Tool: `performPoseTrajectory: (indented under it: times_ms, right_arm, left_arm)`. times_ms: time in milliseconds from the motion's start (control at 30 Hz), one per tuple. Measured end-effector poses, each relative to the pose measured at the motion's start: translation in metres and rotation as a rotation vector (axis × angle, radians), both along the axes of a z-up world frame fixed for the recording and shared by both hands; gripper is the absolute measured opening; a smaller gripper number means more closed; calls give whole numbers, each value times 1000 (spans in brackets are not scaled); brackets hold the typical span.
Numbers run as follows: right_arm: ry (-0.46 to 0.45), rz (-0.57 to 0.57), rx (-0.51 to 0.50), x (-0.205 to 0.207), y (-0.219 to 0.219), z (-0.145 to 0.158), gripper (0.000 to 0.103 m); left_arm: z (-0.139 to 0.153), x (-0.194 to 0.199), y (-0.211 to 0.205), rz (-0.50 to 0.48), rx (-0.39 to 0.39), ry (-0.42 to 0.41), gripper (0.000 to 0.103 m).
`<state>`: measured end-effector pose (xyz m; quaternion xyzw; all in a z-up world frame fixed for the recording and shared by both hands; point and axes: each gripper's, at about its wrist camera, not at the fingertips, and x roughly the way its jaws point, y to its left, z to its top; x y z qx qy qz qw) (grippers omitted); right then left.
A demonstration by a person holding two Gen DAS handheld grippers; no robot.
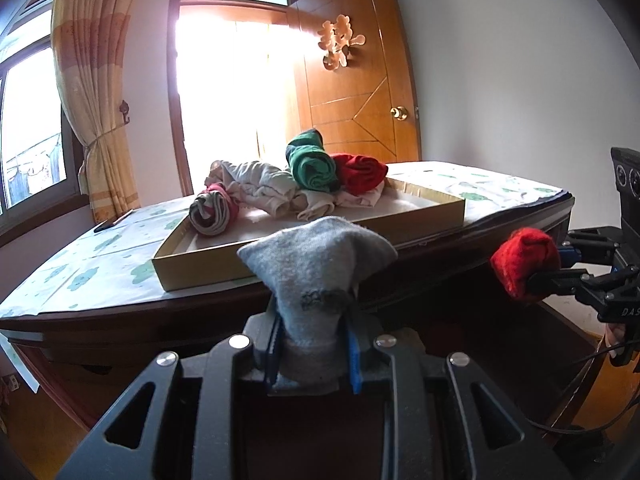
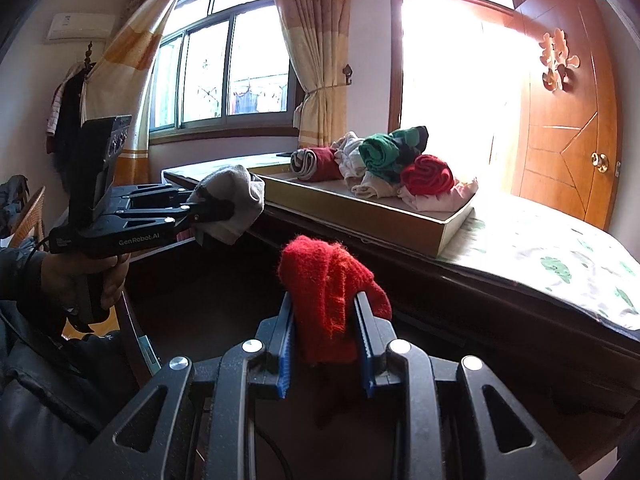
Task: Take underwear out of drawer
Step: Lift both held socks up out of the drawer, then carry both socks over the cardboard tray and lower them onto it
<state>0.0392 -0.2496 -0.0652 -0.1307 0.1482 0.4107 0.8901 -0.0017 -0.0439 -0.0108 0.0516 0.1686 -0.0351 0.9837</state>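
Cloth fills both my grips: left gripper (image 1: 314, 344) pinches a grey piece (image 1: 316, 264), right gripper (image 2: 326, 338) a red piece (image 2: 332, 296), held clear for carrying to the shallow tray (image 1: 420, 222), where other rolled underwear (image 1: 312, 166) sits.

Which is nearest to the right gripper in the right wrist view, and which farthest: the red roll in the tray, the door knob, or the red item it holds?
1. Red item, clamped between the right gripper's jaws.
2. Red roll, in the tray on the tabletop ahead.
3. Door knob, far right on the door behind the table.
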Motion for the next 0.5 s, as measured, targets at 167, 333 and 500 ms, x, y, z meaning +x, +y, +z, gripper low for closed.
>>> performPoseTrajectory:
  times_ms: [167, 333, 500]
  right_arm:
    - [-17, 13, -2, -4, 3, 1, 29]
    - [-19, 22, 6, -5, 4, 2, 29]
    - [-14, 27, 4, -4, 5, 2, 29]
  left_arm:
    - [2, 0, -3, -12, 2, -3, 25]
    - [5, 1, -4, -20, 0, 1, 25]
    - [9, 3, -5, -26, 2, 2, 25]
